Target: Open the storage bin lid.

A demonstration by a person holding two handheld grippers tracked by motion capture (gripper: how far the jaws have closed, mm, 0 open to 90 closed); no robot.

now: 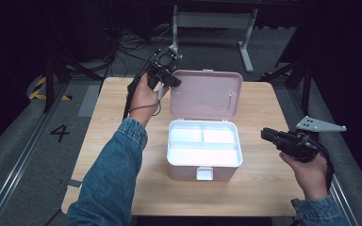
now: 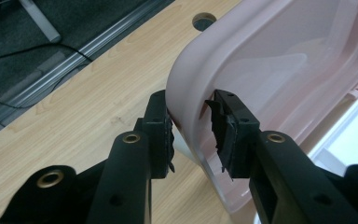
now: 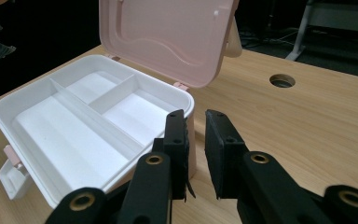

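A pink box [image 1: 205,170] stands in the middle of the wooden table with its lid [image 1: 207,94] raised upright. Inside lies a white tray [image 1: 202,155] with three empty compartments. My left gripper [image 1: 169,81] is at the lid's upper left corner. In the left gripper view its jaws straddle the lid's rim [image 2: 186,93], one pad on each face, so the left gripper [image 2: 193,126] is shut on it. My right gripper [image 1: 265,134] hovers to the right of the box; in the right gripper view it [image 3: 196,140] stands slightly open, with nothing between its jaws, close to the tray's corner [image 3: 182,100].
The box's front latch [image 1: 204,173] hangs loose toward me. A round cable hole [image 3: 282,80] sits in the tabletop [image 1: 108,141] behind the lid. Bare wood lies left and right of the box. Table legs and cables stand on the floor beyond the far edge.
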